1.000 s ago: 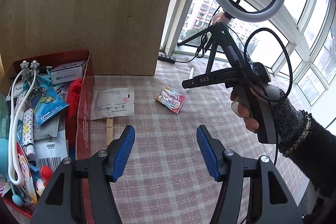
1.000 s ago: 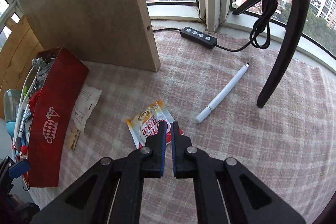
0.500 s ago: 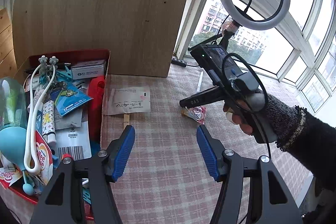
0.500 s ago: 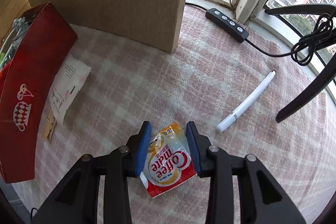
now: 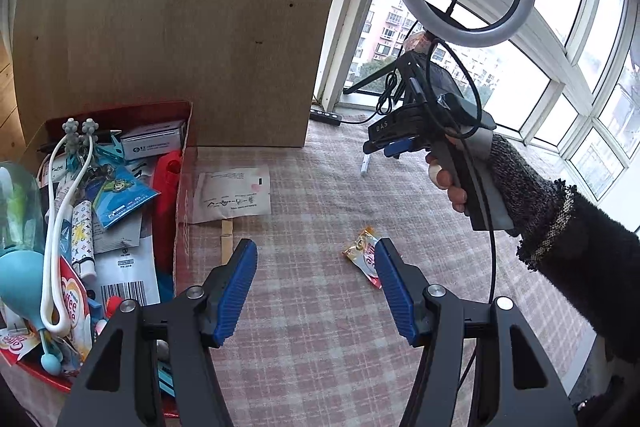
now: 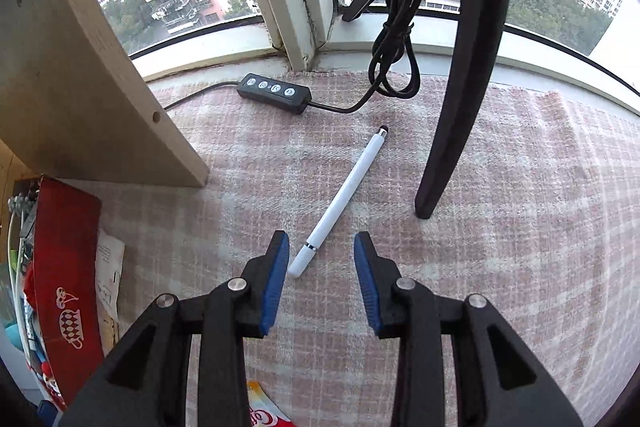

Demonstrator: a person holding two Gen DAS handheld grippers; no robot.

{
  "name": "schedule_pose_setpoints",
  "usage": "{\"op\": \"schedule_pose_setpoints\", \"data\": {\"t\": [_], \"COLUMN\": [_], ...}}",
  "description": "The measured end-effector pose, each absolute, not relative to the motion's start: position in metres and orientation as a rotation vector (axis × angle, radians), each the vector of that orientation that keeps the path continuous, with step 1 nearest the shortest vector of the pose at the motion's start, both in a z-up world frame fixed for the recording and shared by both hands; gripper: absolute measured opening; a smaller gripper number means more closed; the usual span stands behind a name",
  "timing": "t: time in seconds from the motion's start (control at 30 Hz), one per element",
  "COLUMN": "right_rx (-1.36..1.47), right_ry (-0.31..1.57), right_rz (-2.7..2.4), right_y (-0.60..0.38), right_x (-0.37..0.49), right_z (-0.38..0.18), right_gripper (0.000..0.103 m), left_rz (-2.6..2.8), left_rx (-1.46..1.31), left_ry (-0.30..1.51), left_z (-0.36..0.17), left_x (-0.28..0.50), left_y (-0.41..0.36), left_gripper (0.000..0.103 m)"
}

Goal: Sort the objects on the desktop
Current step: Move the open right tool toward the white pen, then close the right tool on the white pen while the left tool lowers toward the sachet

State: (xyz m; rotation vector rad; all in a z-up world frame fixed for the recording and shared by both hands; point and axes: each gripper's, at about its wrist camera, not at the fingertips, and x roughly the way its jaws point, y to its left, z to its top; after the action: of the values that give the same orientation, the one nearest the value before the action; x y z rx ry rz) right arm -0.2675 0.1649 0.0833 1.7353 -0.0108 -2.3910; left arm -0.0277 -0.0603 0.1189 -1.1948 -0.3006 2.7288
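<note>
Holding both tools over the checked cloth (image 6: 520, 227), you are keeping the right gripper (image 6: 320, 259) wide open and empty, its fingers flanking the near end of the white pen (image 6: 340, 203). Your left gripper (image 5: 316, 287) is gaping empty too, the coffee sachet (image 5: 362, 255) lying beside its right finger, the red box (image 5: 176, 227) sitting left.

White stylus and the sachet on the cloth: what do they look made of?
White stylus: probably glossy hard plastic or painted metal, with a silvery ring and a dark, rubbery-looking tip. Coffee creamer sachet: thin printed foil or plastic film, judging by its crinkled, shiny surface.
</note>
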Motion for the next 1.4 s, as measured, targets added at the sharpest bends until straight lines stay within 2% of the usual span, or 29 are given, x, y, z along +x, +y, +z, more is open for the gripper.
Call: {"op": "schedule_pose_setpoints", "data": {"t": [0.23,0.3,0.37,0.77,0.93,1.0,1.03,1.23,1.4], "right_rx": [1.780,1.789,1.794,1.903,1.863,1.820,1.790,1.673,1.664], "right_ry": [-0.025,0.021,0.033,0.069,0.074,0.083,0.073,0.134,0.084], "right_rz": [-2.433,-2.432,-2.391,-2.075,-2.112,-2.205,-2.230,-2.325,-2.305], "right_y": [0.152,0.147,0.145,0.190,0.210,0.221,0.224,0.241,0.229], "right_x": [-0.295,-0.298,-0.293,-0.175,-0.145,-0.138,-0.136,-0.114,-0.124], "right_z": [0.049,0.045,0.040,0.050,0.066,0.081,0.086,0.116,0.074], "right_gripper": [0.032,0.016,0.010,0.010,0.012,0.030,0.033,0.034,0.034], "left_rz": [2.754,2.758,2.761,2.788,2.670,2.620,2.605,2.531,2.463], "left_rx": [-1.205,-1.206,-1.203,-1.267,-1.288,-1.298,-1.302,-1.444,-1.516], "left_ry": [-0.329,-0.336,-0.336,-0.325,-0.216,-0.180,-0.165,-0.182,-0.246], "left_z": [0.117,0.118,0.120,0.118,0.107,0.098,0.092,0.045,0.021], "left_x": [-0.024,-0.022,-0.017,0.017,0.001,-0.011,-0.019,-0.067,-0.090], "left_y": [-0.075,-0.078,-0.081,-0.104,-0.059,-0.038,-0.028,0.003,0.014], "left_gripper": [0.059,0.059,0.059,0.059,0.060,0.062,0.062,0.062,0.062]}}
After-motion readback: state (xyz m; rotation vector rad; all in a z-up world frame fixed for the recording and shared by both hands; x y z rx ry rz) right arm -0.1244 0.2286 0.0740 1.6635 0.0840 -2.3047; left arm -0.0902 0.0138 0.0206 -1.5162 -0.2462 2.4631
